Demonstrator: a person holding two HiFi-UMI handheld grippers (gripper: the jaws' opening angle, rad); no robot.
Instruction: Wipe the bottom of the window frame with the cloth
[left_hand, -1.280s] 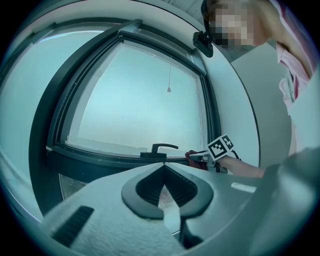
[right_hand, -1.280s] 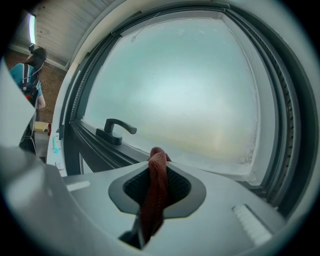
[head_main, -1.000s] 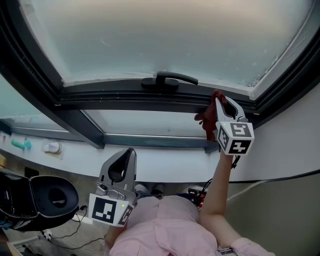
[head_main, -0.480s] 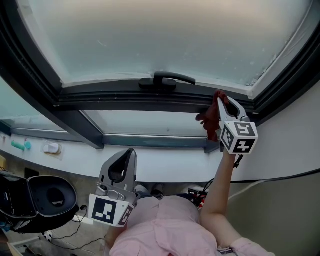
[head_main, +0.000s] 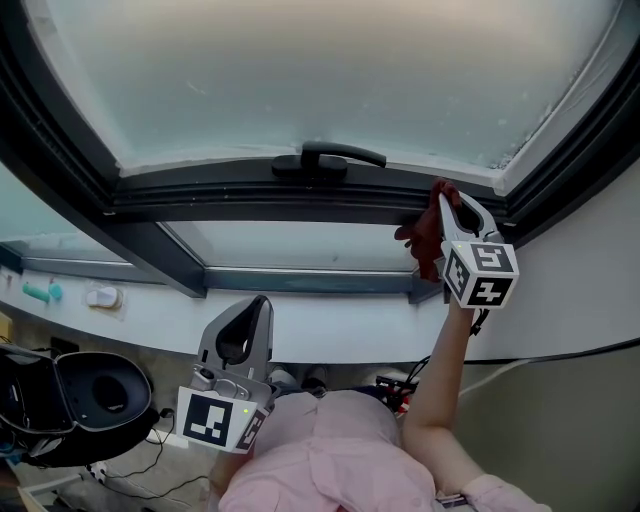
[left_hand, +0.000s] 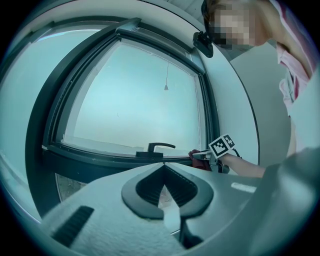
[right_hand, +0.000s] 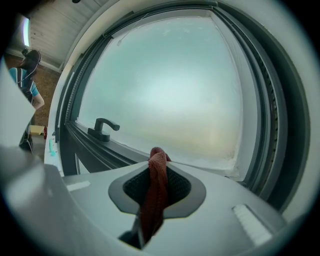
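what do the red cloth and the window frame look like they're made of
Cloth: soft textile, dark red; it twists and bunches in the right gripper. Window frame: likely painted or coated metal, dark grey, smooth, with crisp straight ridges.

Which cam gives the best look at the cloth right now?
Right gripper view: the cloth fills the centre, pinched by the right gripper, jaws shut on it. Head view shows a small red bunch by the window frame. Left gripper view shows only a distant red speck.

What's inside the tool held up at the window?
A dark red cloth is clamped in the right tool, its tip poking out. How far it runs down inside is covered by the tool's body.
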